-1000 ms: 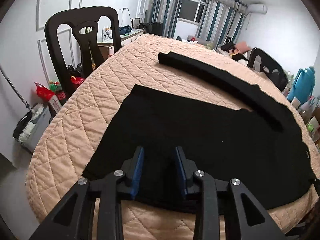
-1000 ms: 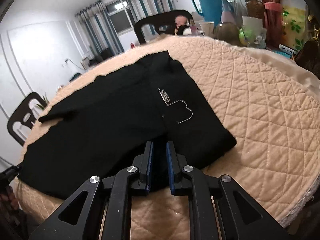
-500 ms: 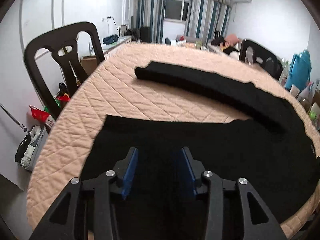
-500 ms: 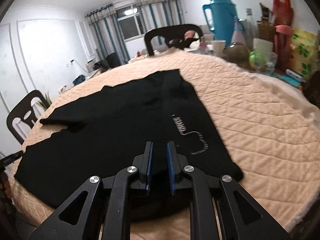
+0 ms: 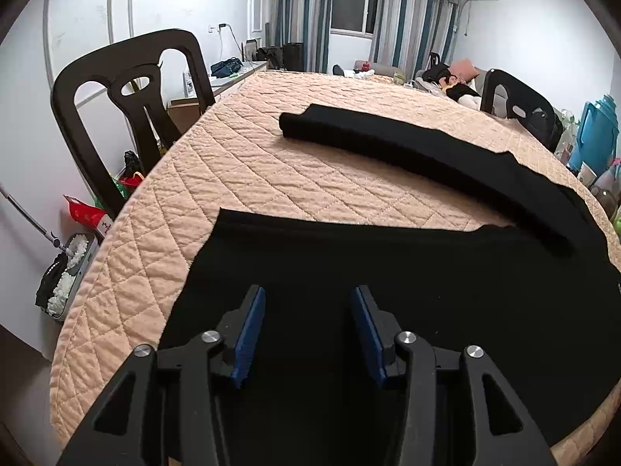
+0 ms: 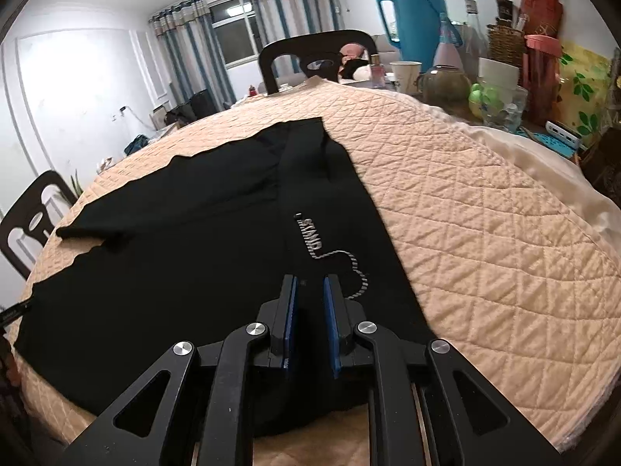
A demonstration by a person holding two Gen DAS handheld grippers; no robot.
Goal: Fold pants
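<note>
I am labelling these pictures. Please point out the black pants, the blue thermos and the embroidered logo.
black pants (image 5: 446,291), left wrist view, near leg.
blue thermos (image 6: 417,19), right wrist view, body.
embroidered logo (image 6: 310,235), right wrist view, lettering.
</note>
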